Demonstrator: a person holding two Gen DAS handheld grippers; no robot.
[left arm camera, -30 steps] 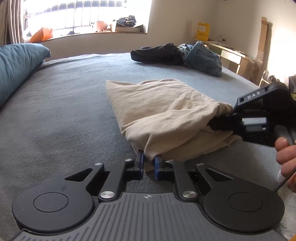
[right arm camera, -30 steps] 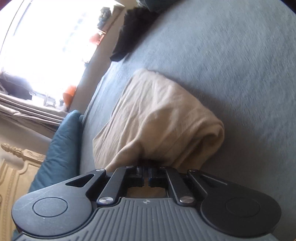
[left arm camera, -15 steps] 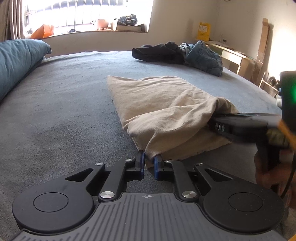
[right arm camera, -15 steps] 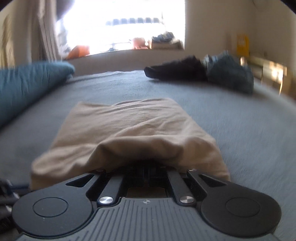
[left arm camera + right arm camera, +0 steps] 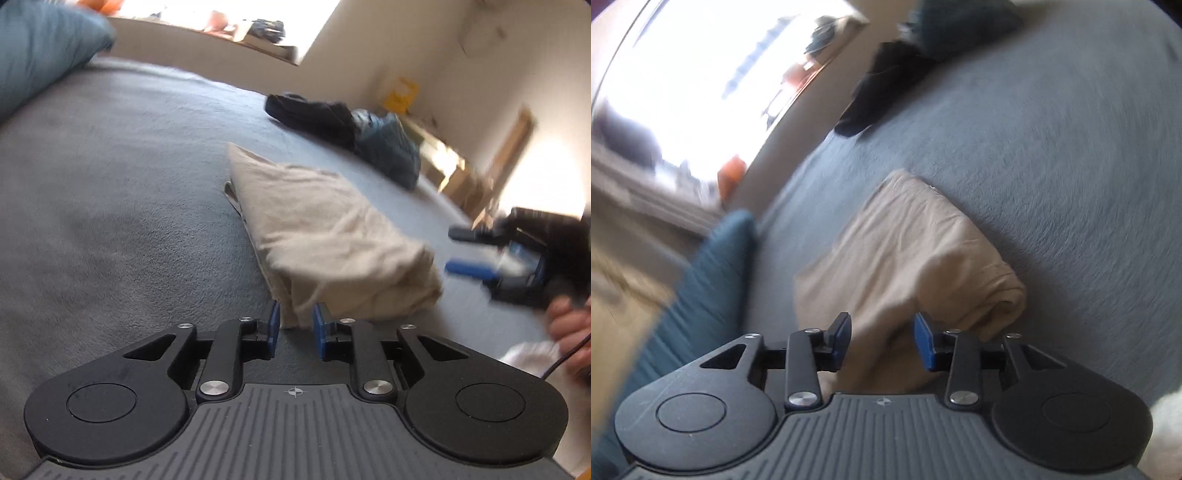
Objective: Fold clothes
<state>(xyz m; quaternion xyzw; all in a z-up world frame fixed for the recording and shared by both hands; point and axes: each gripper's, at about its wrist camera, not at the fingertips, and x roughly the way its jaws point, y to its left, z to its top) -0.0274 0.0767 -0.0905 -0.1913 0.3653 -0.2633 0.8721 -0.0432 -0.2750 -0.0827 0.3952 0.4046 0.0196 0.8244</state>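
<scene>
Since half a second ago both grippers have let go: the left gripper point(image 5: 294, 326), then pinched on the cloth's near corner, now stands parted around it, and the right gripper point(image 5: 881, 338), then buried under the fold, is wide open and empty just off the right end. The one beige cotton garment point(image 5: 325, 236) lies folded on the grey blanket-covered bed point(image 5: 110, 177). The release looks under way; next comes either another fold or a fresh piece from the single far pile of dark clothes point(image 5: 347, 129). One teal pillow point(image 5: 40, 48) lies far left.
</scene>
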